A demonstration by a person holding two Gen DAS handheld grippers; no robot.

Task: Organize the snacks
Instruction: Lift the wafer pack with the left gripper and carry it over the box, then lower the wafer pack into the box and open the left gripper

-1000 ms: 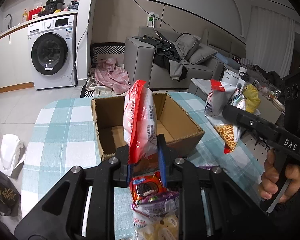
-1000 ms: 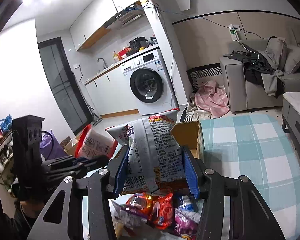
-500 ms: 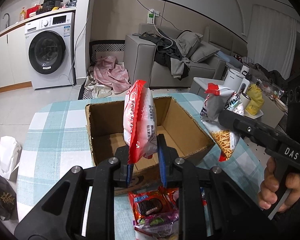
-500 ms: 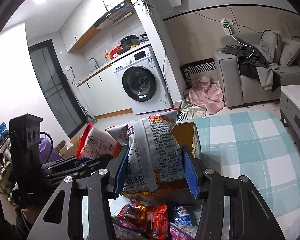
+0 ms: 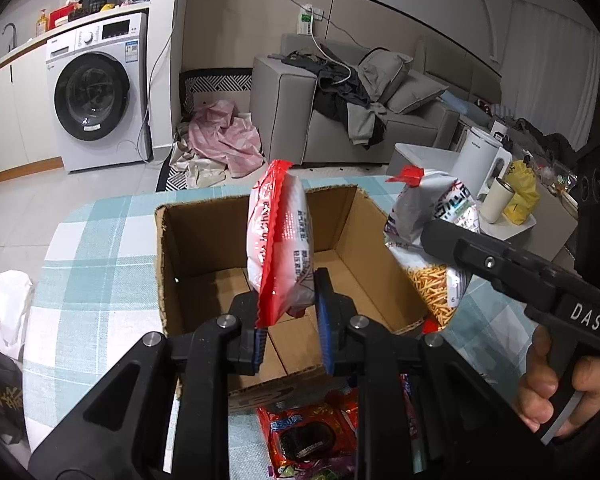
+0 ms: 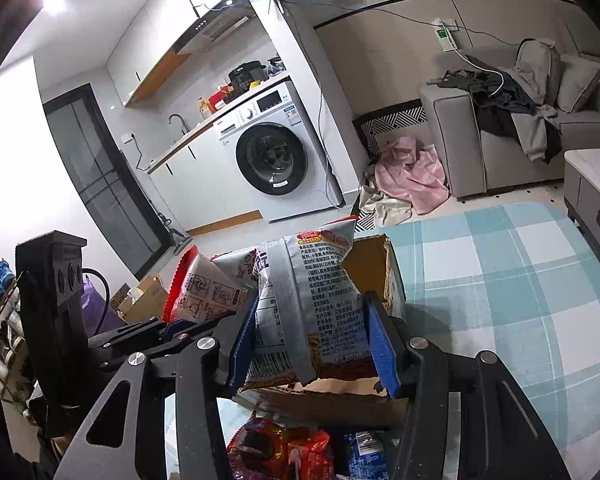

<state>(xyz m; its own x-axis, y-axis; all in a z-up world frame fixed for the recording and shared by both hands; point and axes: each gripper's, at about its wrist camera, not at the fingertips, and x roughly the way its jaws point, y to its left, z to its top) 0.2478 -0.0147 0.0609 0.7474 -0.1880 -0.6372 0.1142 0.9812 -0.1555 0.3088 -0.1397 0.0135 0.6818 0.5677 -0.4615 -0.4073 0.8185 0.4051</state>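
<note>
The left gripper (image 5: 290, 320) pinches a red-edged snack bag (image 5: 280, 248) above the open cardboard box (image 5: 204, 248); the right gripper (image 6: 310, 342) clamps a silver chip bag (image 6: 304, 300) over the box's right rim — released there, it could catch the rim and spill onto the tabletop

White washing machine (image 5: 96, 98) beside grey sofa (image 5: 340, 116); pale tiled floor (image 5: 40, 196).

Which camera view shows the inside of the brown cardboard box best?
The left wrist view: it looks down into the open brown cardboard box, showing its floor and inner walls behind the red-and-white snack bag held in the left gripper. The right wrist view shows only one corner, mostly hidden by the silver snack bag.
</note>
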